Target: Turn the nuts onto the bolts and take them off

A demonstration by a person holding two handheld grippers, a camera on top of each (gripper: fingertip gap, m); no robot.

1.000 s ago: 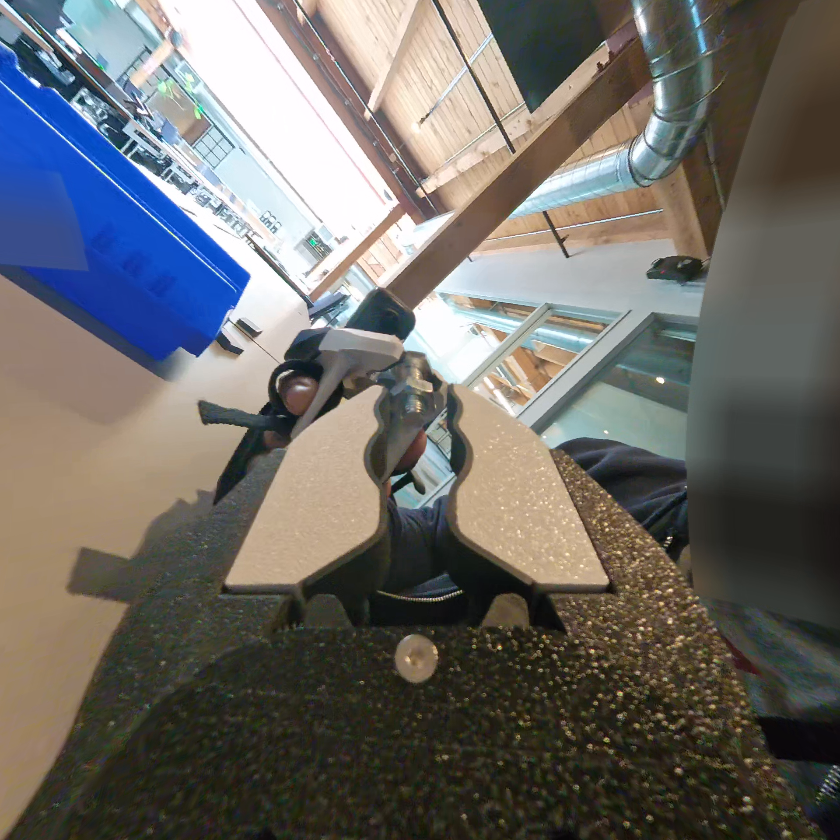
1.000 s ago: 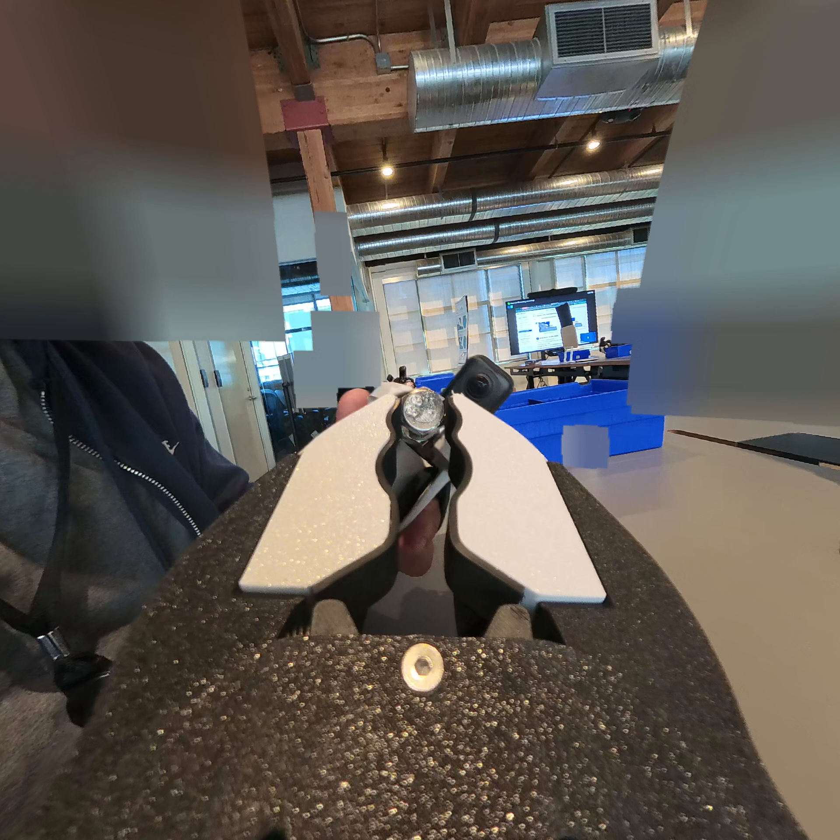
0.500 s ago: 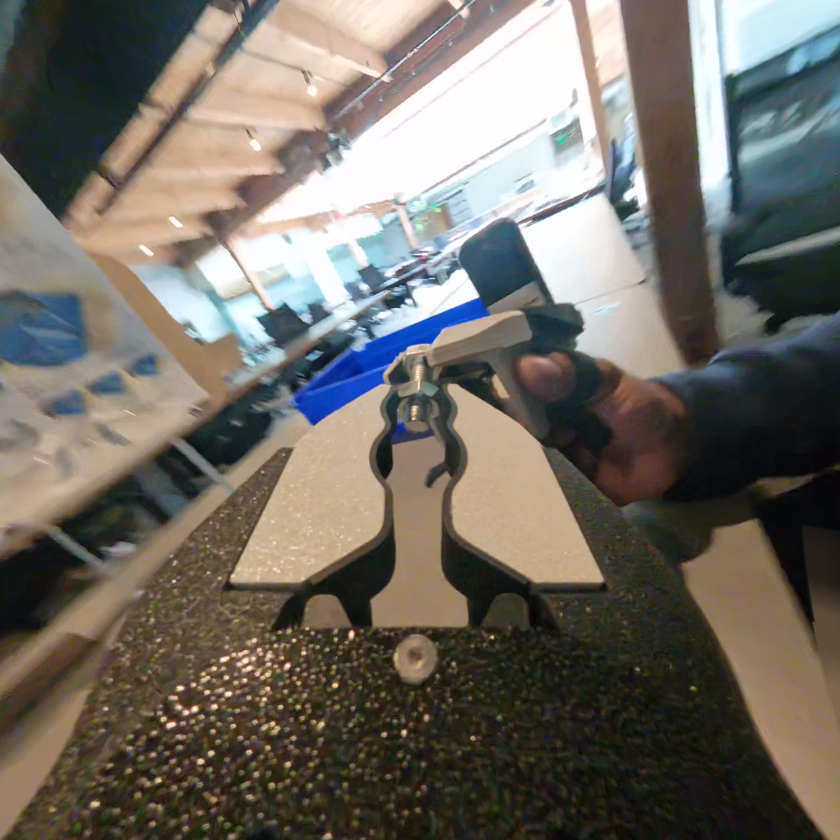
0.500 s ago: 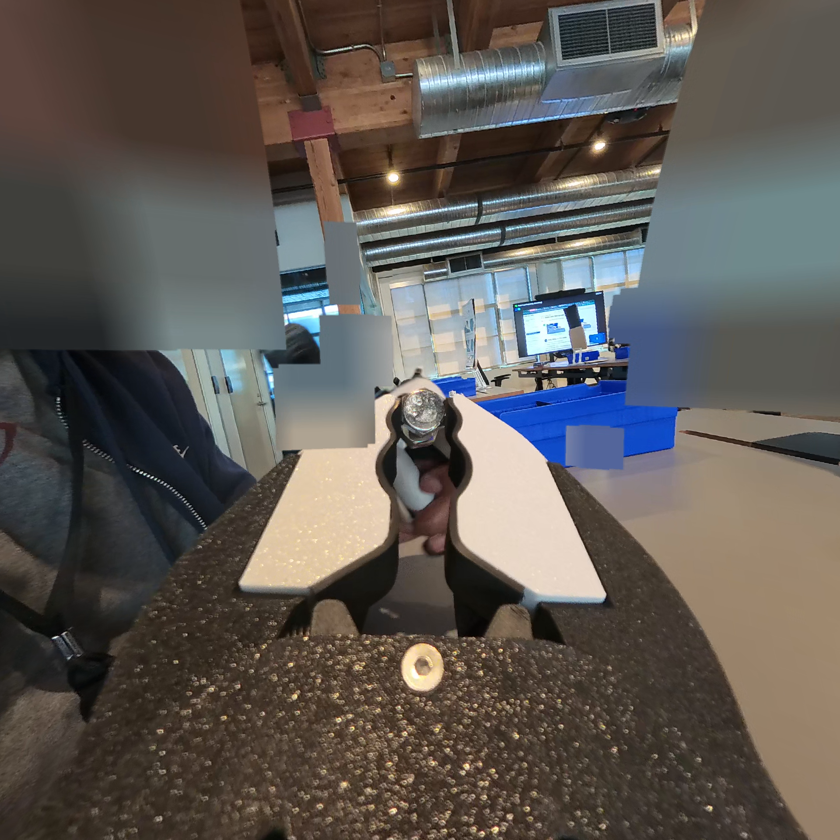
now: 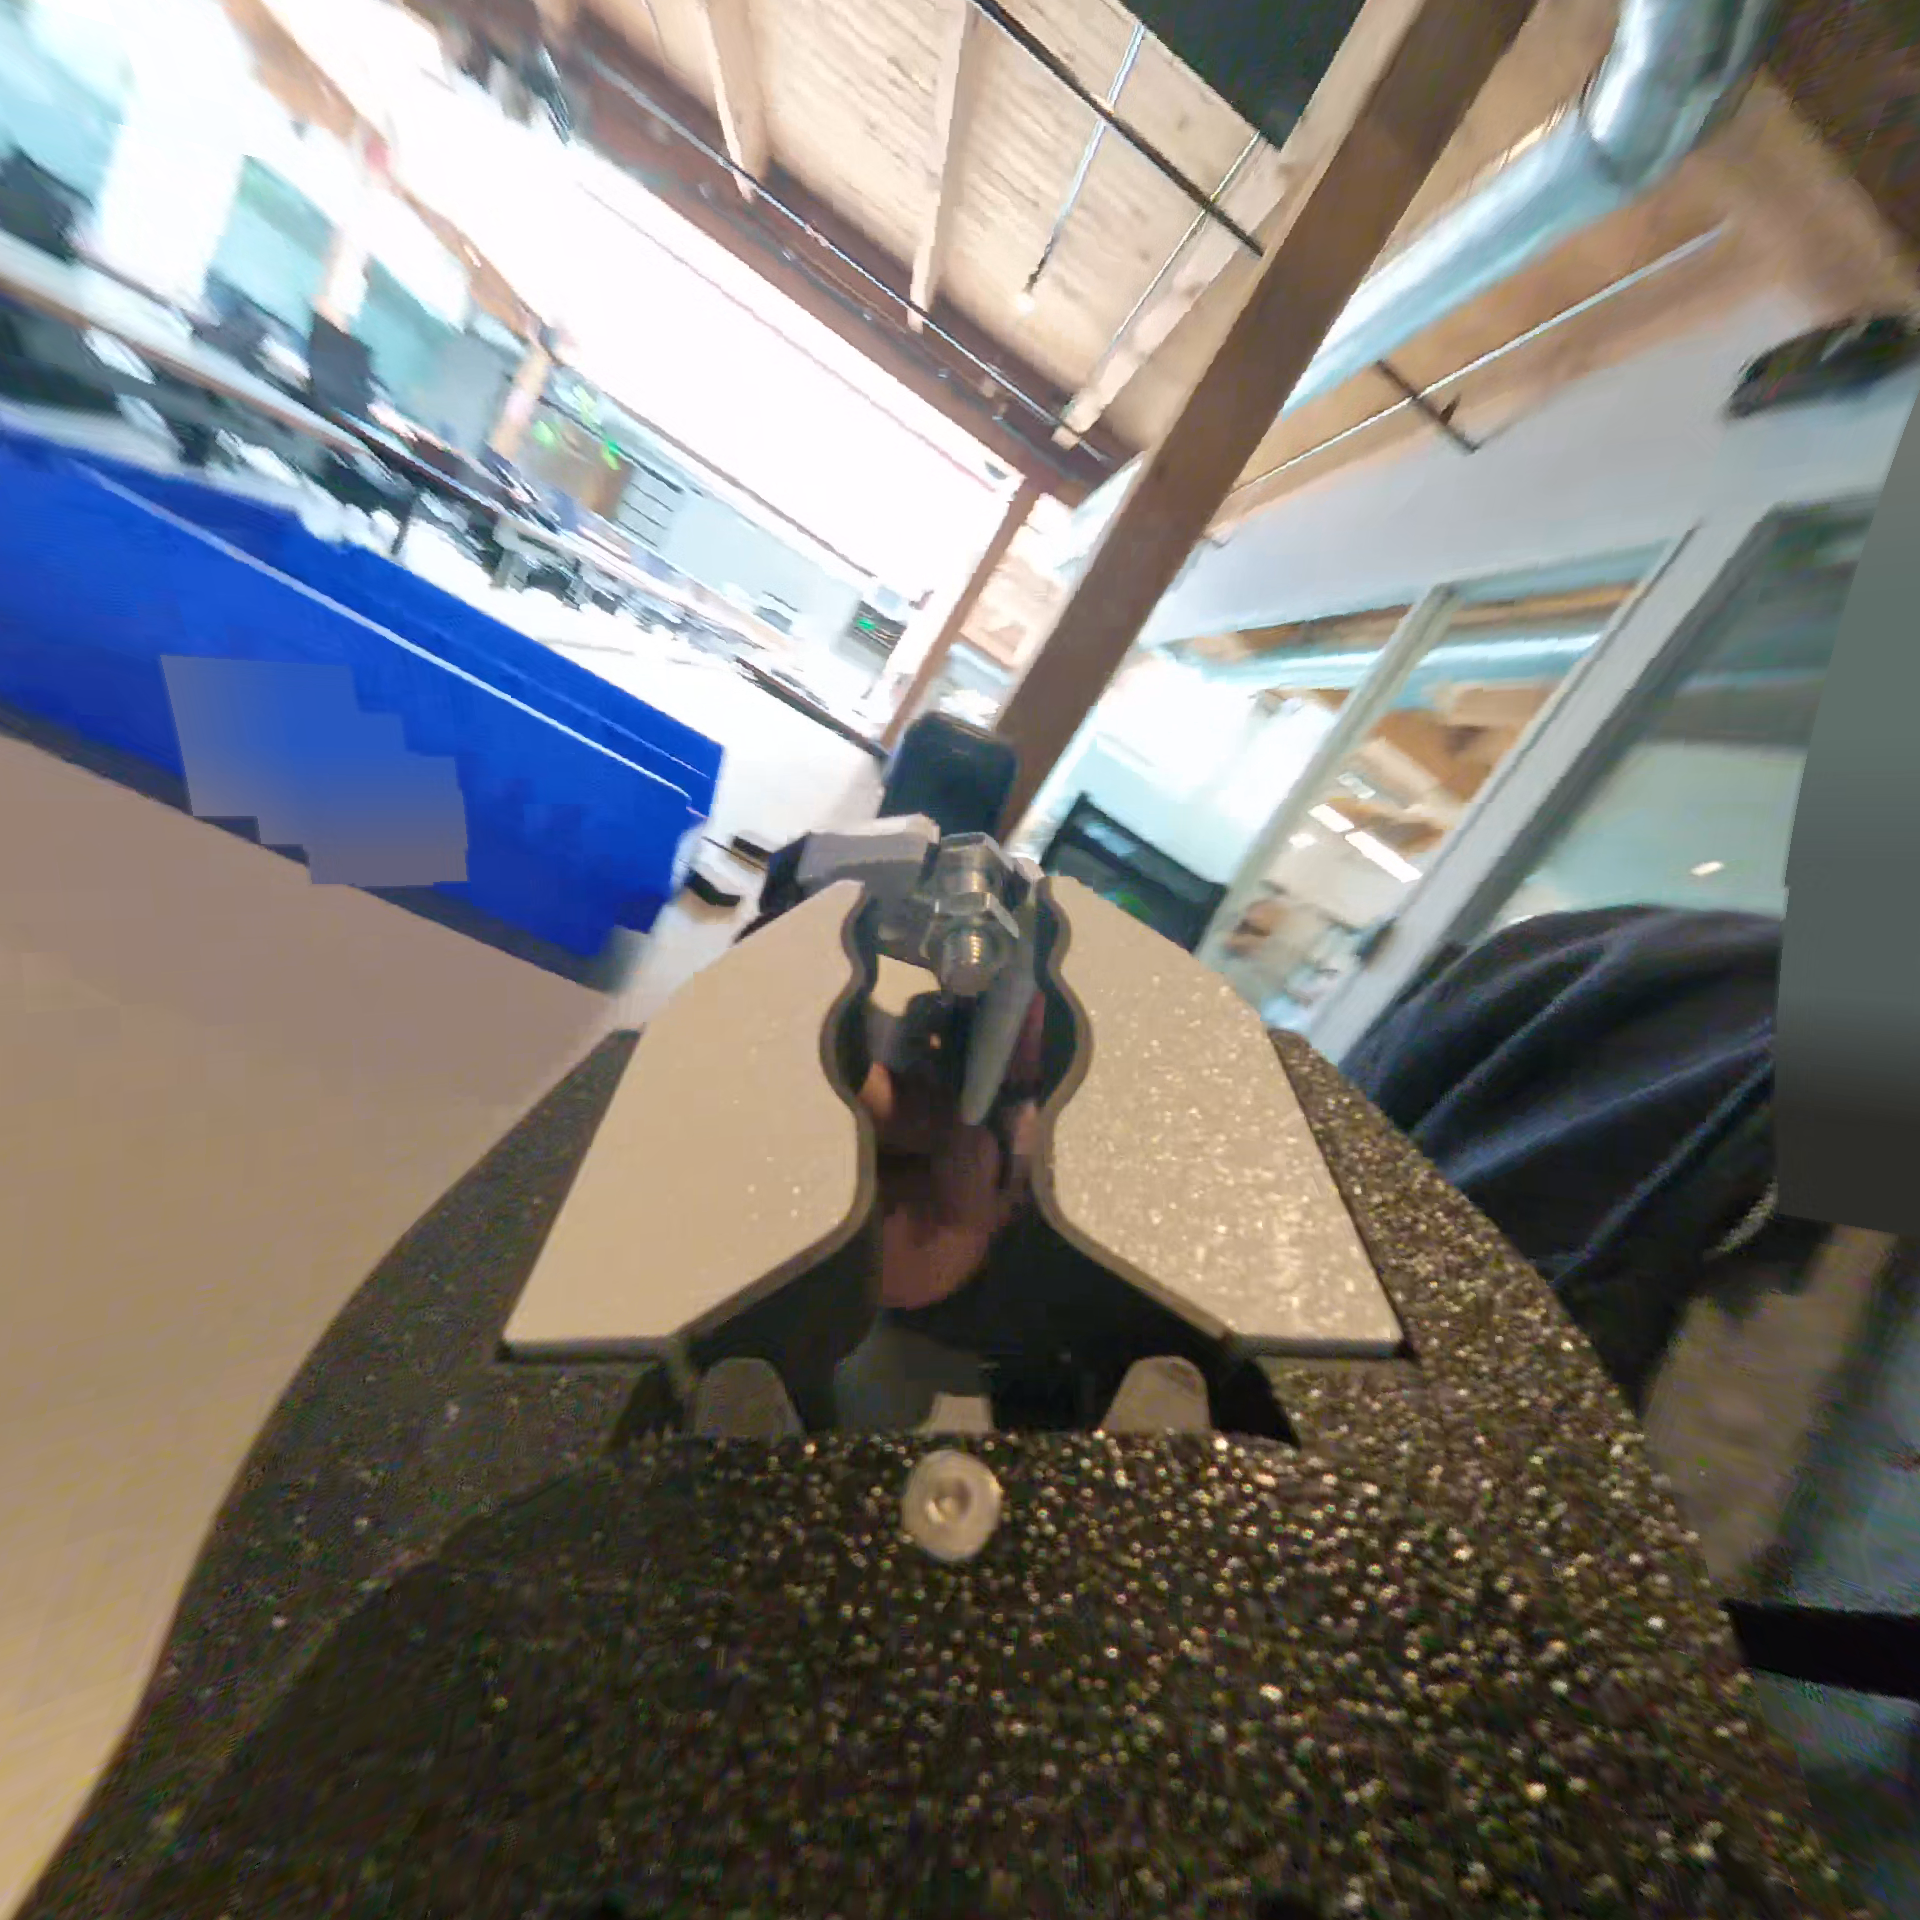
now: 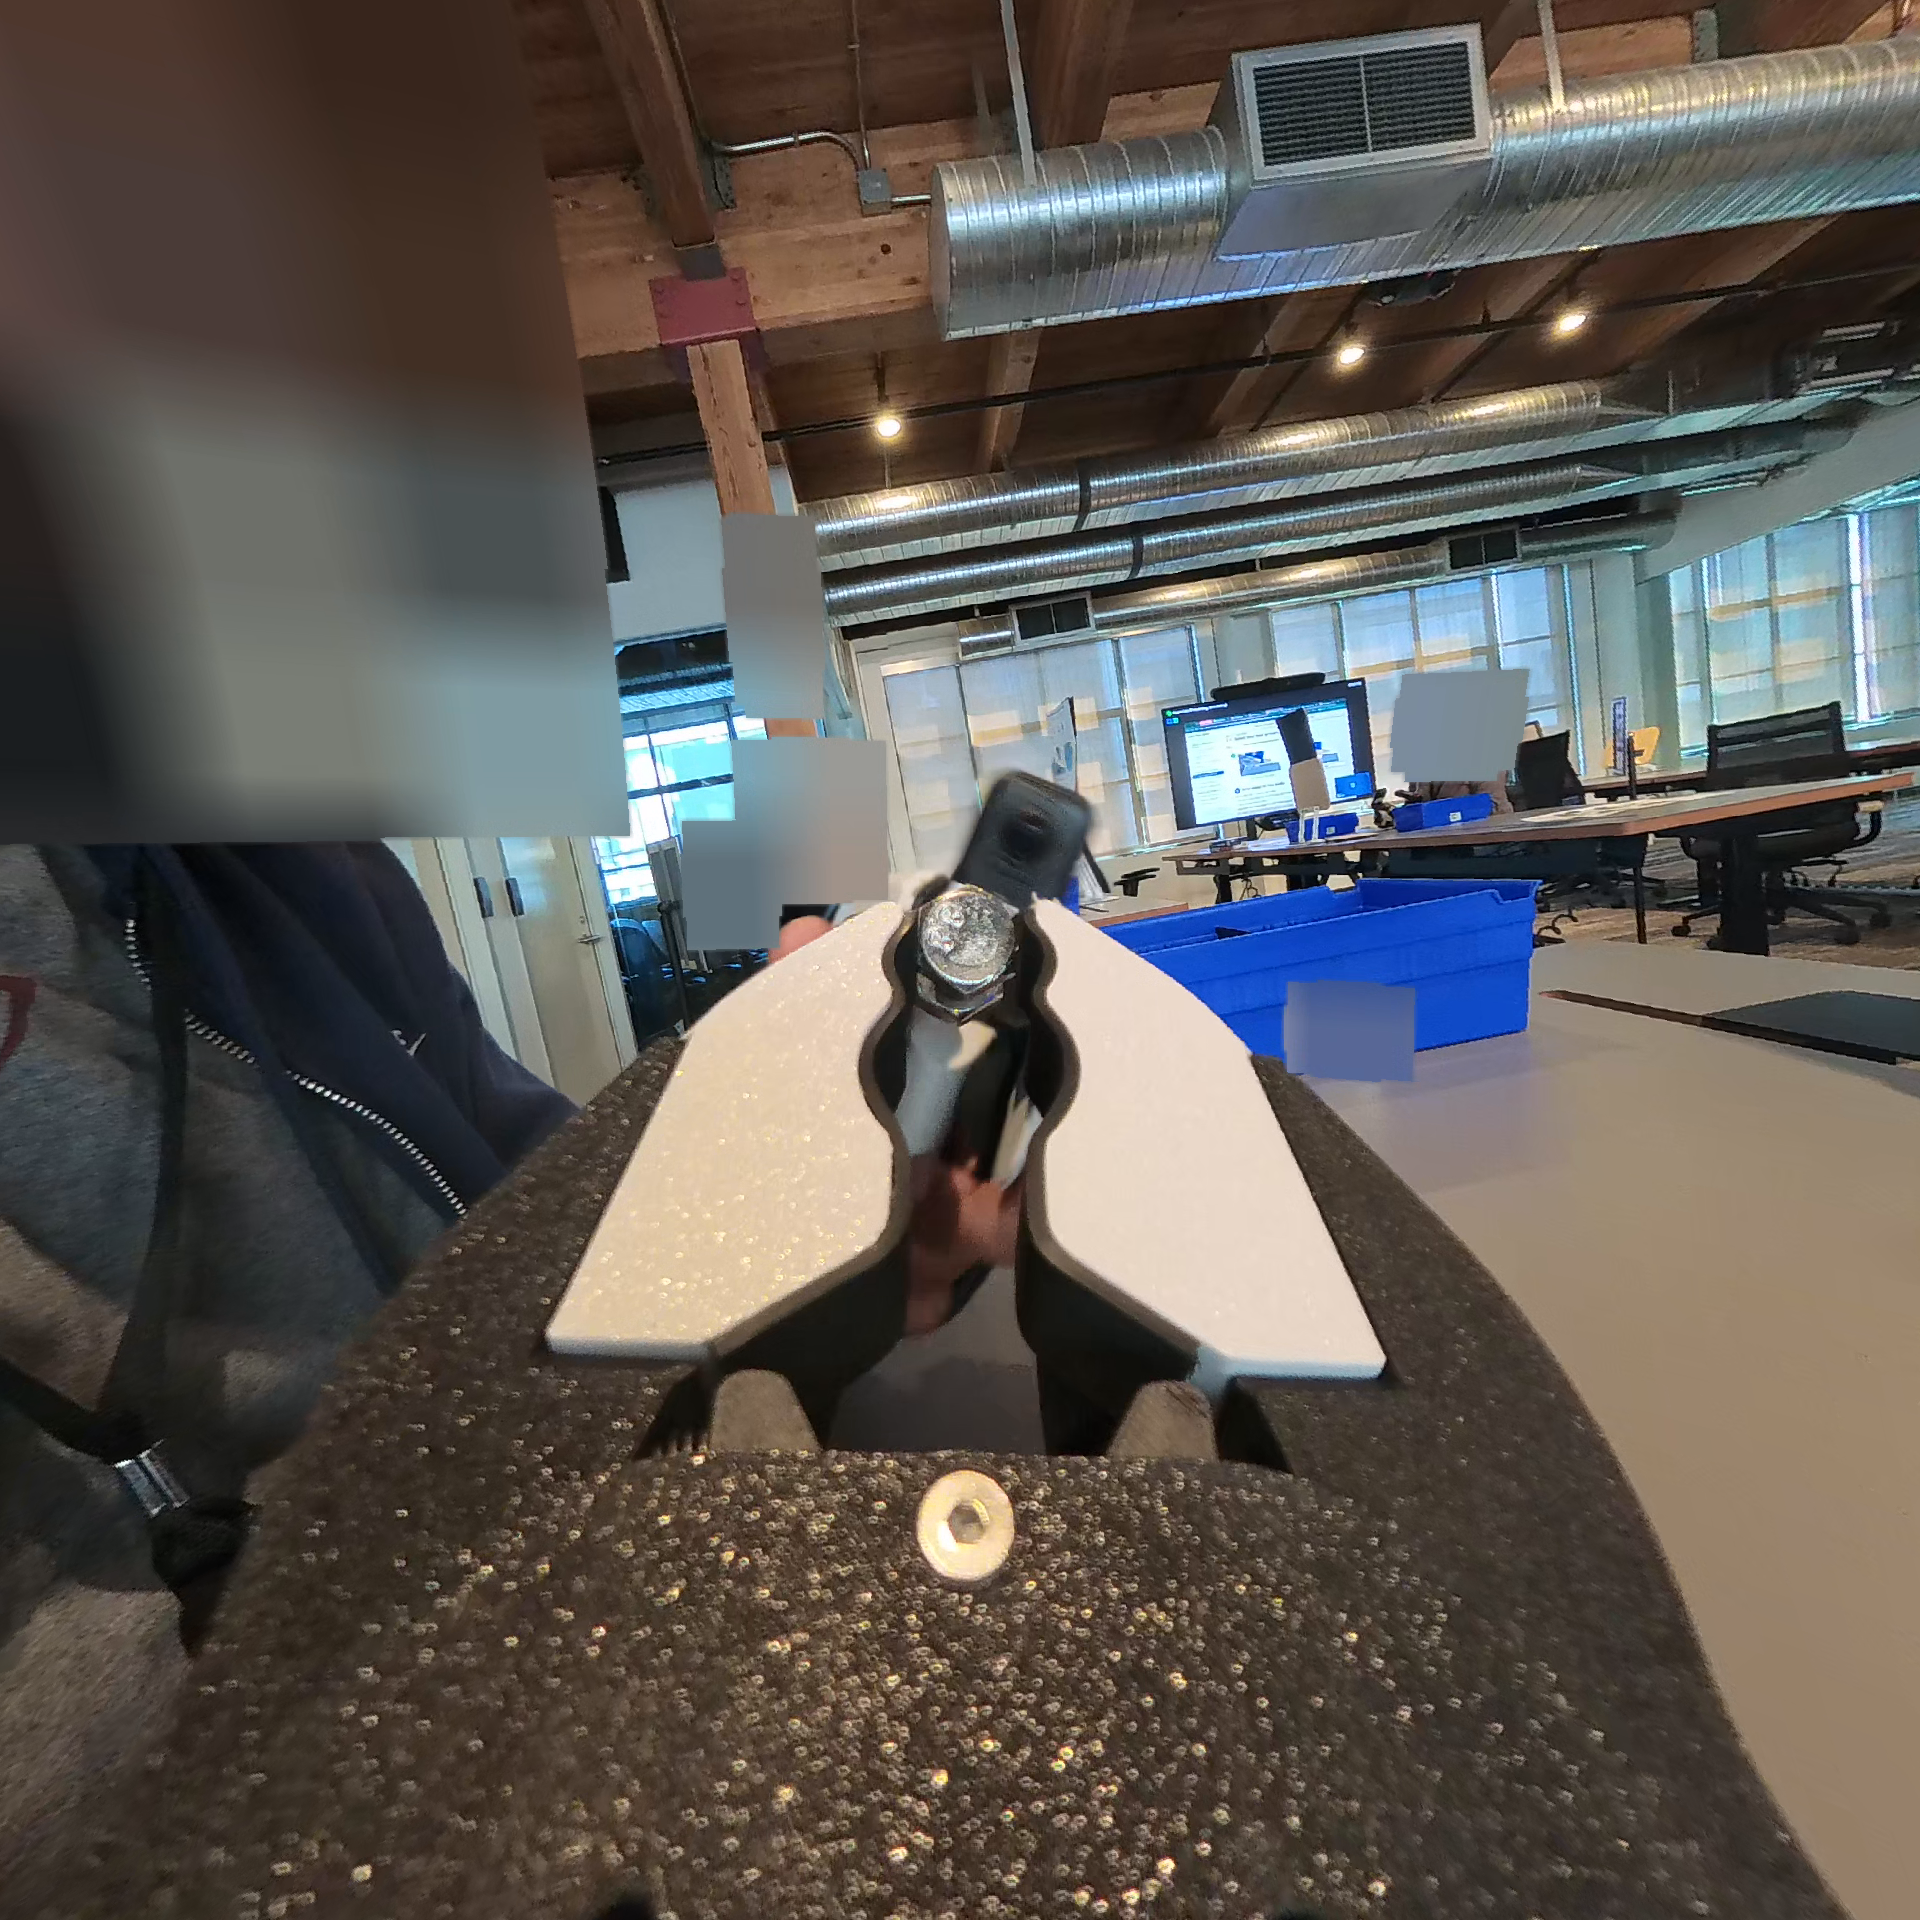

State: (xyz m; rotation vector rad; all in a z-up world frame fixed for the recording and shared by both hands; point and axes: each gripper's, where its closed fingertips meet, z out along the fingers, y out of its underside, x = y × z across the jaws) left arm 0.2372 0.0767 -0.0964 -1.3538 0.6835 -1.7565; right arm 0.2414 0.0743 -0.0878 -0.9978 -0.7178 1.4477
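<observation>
We hold the bolt (image 6: pixel 963 940) in our right gripper (image 6: pixel 961 951); its two fingers are closed on the round head, which faces that camera. Our left gripper (image 5: pixel 956 925) is closed on the nut (image 5: pixel 961 914), and a bit of the threaded tip pokes out through it. Both are up in the air above the grey table (image 5: pixel 260 1091), with the blue bin (image 5: pixel 343 748) behind.

Half a second ago the left view was rolled far over to one side, with the hand out to the right. Now it has rolled back, and the hand (image 5: pixel 935 1174) shows between the fingers. One second ago the left view looked much like now. So we think the left gripper is twisting back and forth on the nut. We cannot tell which way the nut is going, on or off.

The right view has hardly changed. The right gripper keeps the bolt steady, which is what we need while the other one turns.
</observation>
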